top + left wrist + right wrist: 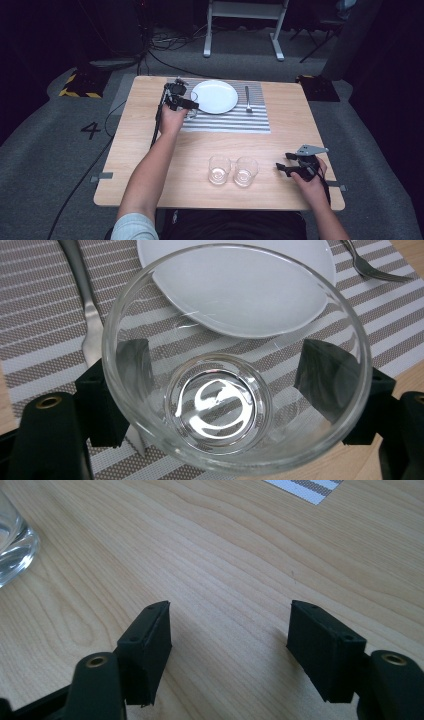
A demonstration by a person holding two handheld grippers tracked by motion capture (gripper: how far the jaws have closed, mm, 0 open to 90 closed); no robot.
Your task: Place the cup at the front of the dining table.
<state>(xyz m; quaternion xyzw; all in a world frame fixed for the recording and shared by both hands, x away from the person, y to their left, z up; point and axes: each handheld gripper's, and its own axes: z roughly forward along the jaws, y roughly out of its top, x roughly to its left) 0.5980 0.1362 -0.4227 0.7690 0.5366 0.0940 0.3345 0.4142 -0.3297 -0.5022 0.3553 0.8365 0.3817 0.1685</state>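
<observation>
At the far-left corner of the striped placemat [235, 120], the left claw [235, 385] is clamped on a clear glass tumbler [235, 360], its black jaws pressing the tumbler's two sides. The tumbler sits just beside the white plate [215, 96], with a knife [82, 300] lying on the mat next to it; a fork [247, 98] rests on the mat at the plate's other side. On the near side of the wooden bench [145, 150], two more empty tumblers [232, 171] stand side by side. Near them, the right claw [227, 645] hovers low over bare wood, jaws spread wide apart and holding nothing.
</observation>
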